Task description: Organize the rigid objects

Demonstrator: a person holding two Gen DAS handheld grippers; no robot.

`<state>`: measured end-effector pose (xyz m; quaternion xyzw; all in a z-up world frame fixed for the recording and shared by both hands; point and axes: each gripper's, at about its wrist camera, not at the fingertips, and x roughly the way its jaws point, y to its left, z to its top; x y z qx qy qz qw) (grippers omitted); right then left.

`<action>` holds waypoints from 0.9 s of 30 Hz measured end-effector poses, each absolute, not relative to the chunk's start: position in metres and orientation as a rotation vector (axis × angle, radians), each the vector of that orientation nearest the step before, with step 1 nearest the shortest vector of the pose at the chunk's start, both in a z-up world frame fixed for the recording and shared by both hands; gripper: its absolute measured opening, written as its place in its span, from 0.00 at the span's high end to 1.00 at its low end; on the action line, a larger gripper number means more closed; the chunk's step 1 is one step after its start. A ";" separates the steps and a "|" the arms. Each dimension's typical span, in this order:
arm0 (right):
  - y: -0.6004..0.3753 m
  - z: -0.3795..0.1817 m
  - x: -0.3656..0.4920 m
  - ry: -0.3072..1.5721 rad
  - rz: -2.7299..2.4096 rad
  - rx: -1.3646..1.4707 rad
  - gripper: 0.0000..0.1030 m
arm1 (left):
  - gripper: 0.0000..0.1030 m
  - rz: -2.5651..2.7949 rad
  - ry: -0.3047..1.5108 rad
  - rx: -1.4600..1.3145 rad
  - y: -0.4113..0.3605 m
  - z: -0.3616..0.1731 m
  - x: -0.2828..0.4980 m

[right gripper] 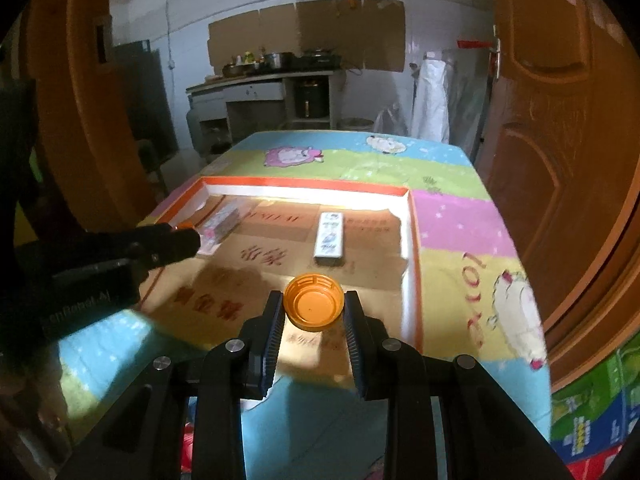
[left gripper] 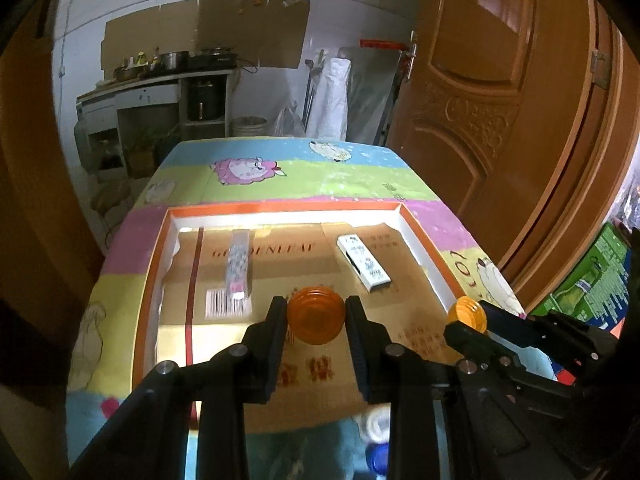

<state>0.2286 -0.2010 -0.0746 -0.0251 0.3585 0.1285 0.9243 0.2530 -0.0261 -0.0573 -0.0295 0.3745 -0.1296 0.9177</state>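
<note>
Left wrist: your left gripper [left gripper: 316, 314] clamps an orange cap [left gripper: 316, 316] over the tray [left gripper: 288, 212]; your right gripper [right gripper: 314, 310] clamps another cap [right gripper: 314, 306], hollow side up.

We see the desk [left gripper: 320, 176] covered by a bright cartoon-sheep cloth in blue, green, pink and yellow bands, filling the middle of both frames. Directly on it lies a shallow orange-rimmed box [left gripper: 280, 209], lined with printed brown cardboard [left gripper: 304, 256], at centre frame.
</note>
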 end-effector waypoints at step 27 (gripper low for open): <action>-0.212 -0.116 0.302 0.862 0.281 -0.023 0.70 | 0.71 -0.233 0.932 -0.031 -0.039 -0.110 0.327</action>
